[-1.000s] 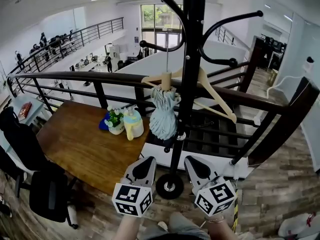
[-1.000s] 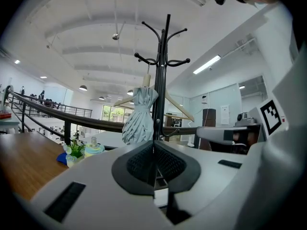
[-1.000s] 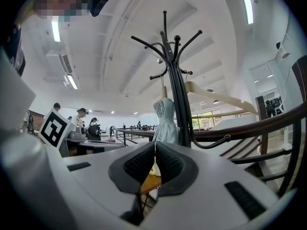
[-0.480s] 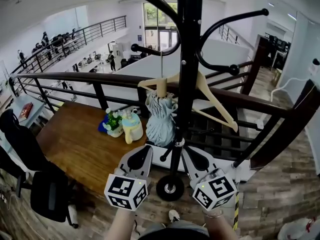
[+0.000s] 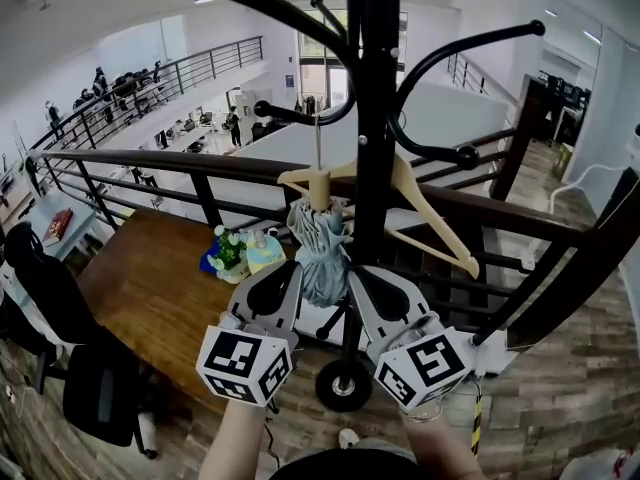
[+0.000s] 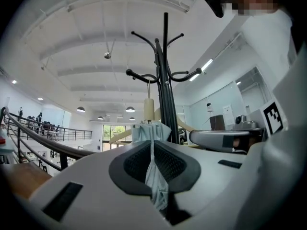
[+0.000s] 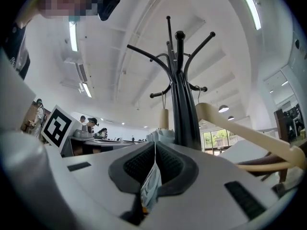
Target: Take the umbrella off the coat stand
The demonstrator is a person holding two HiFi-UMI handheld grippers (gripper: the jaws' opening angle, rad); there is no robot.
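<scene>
A folded pale blue umbrella (image 5: 320, 243) with a beige handle hangs by a thin loop from a hook of the black coat stand (image 5: 372, 118). My left gripper (image 5: 278, 286) and right gripper (image 5: 368, 290) sit side by side at the umbrella's lower end, one on each side of it. In the left gripper view, blue umbrella (image 6: 156, 186) fabric is pinched between the shut jaws of the left gripper (image 6: 152, 145). The right gripper view shows the same: the right gripper (image 7: 154, 147) is shut on umbrella (image 7: 151, 186) cloth. The stand's pole (image 7: 181, 99) rises just behind.
A wooden hanger (image 5: 415, 203) hangs on the stand beside the umbrella. A dark railing (image 5: 150, 158) runs behind the stand. At the left, a wooden table (image 5: 150, 288) carries a flower pot (image 5: 230, 253), with a black chair (image 5: 40, 288) beside it. The stand's round base (image 5: 345, 383) is below my grippers.
Both grippers have risen together and moved in against the umbrella's lower end. The umbrella still hangs from its hook and now looks shorter and more bunched.
</scene>
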